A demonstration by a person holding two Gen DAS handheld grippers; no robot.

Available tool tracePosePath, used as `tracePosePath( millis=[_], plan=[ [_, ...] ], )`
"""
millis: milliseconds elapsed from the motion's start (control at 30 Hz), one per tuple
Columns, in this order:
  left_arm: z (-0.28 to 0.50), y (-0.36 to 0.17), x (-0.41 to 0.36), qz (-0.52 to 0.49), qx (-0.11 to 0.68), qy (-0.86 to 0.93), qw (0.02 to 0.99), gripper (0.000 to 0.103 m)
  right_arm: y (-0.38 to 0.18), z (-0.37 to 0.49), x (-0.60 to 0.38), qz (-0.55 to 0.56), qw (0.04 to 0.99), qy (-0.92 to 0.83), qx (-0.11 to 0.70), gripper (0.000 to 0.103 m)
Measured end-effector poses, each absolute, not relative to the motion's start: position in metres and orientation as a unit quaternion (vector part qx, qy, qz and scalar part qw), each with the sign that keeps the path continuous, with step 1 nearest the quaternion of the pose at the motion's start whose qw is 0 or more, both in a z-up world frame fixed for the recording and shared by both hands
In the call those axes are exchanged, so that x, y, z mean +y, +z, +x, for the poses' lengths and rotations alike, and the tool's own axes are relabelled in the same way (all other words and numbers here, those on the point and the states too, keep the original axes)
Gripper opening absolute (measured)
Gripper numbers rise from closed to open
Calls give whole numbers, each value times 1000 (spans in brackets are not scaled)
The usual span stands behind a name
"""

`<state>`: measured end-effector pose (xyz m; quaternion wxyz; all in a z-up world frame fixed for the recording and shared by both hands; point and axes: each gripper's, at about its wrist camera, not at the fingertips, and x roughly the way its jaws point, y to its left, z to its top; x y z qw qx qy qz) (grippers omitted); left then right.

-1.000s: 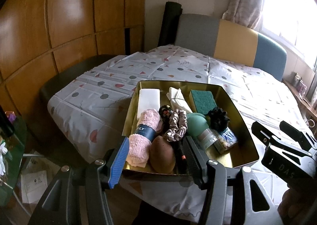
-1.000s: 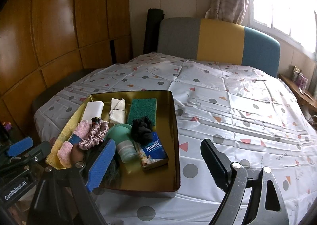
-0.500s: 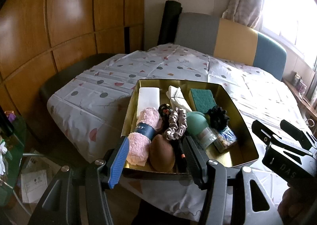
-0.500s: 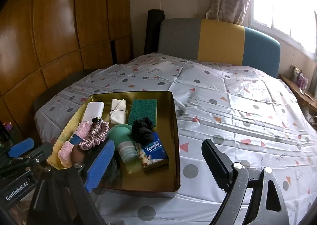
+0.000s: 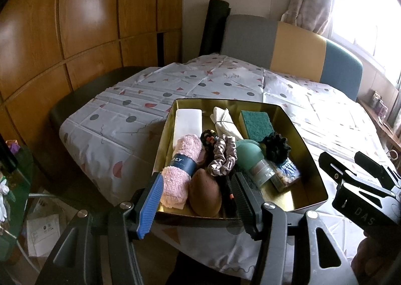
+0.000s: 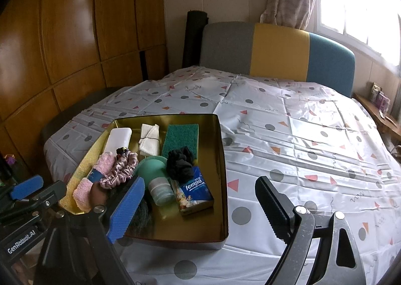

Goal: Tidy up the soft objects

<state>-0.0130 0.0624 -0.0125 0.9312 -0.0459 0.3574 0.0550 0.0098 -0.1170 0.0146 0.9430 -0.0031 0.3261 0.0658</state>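
Note:
A gold tin tray (image 5: 313, 179) (image 6: 223, 159) sits on the bed's near left corner, full of soft items: a pink rolled towel (image 5: 181, 159) (image 6: 100, 167), a brown sponge (image 5: 204, 192), a satin scrunchie (image 5: 224, 154) (image 6: 120, 169), a green scouring sponge (image 5: 255, 124) (image 6: 180, 137), a black scrunchie (image 5: 275, 147) (image 6: 180, 162), a white cloth roll (image 5: 225, 122) (image 6: 149, 138) and a tissue pack (image 6: 194, 189). My left gripper (image 5: 198, 204) is open, just short of the tray's near edge. My right gripper (image 6: 200, 209) is open over the tray's near right corner.
A white bar (image 5: 188, 124) and a green bottle with clear cap (image 5: 253, 159) also lie in the tray. The bed has a patterned white sheet (image 6: 300, 134) and a grey, yellow and blue headboard (image 6: 275, 51). Wooden wardrobe panels (image 5: 87, 21) stand left. Floor clutter (image 5: 40, 229) lies lower left.
Both grippers have drifted very slightly; the tray and its contents have not moved.

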Motion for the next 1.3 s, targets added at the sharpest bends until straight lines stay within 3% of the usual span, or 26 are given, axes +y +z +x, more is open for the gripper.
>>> tracePosePath(
  millis=[1300],
  plan=[
    [-10,-8,59,-34,346,73,935,57,8,11,-121,1,941,67,333,91]
  ],
)
